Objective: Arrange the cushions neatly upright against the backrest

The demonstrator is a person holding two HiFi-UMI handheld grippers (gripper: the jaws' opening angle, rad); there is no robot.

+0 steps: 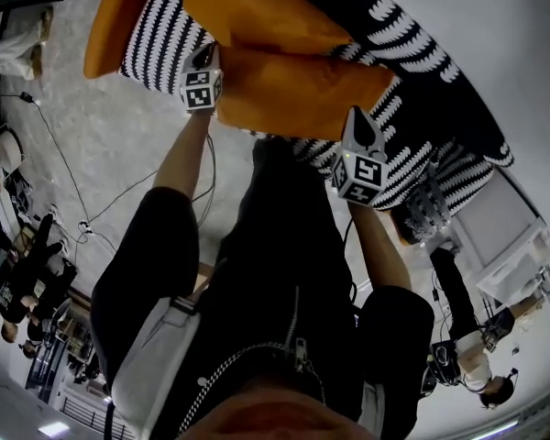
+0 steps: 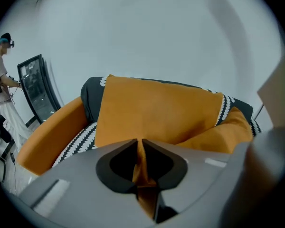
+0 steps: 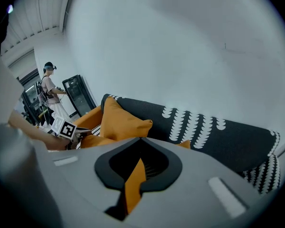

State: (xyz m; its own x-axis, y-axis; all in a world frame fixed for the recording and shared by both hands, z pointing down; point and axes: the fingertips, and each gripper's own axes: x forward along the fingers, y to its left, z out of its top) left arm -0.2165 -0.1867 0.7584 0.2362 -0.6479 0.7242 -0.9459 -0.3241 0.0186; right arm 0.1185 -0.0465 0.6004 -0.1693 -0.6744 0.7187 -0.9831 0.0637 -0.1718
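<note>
Orange cushion (image 1: 302,90) nearest the seat's front edge is the one being worked on. It lies slumped on the black-and-white sofa (image 1: 431,62), not yet upright. As far as I can tell it's pinched at both ends. The left gripper (image 2: 138,144) has its jaws nearly together on a fold of orange fabric, and the right gripper (image 3: 140,142) is clamped tight on another strip.

I'd call this the placing step. The next move probably needs the cushion tipped back against the backrest (image 3: 213,132) beside its twin, then both claws let go.

Count: two orange cushions, the second cushion (image 1: 257,7) being further back, plus one sofa and two grippers.
</note>
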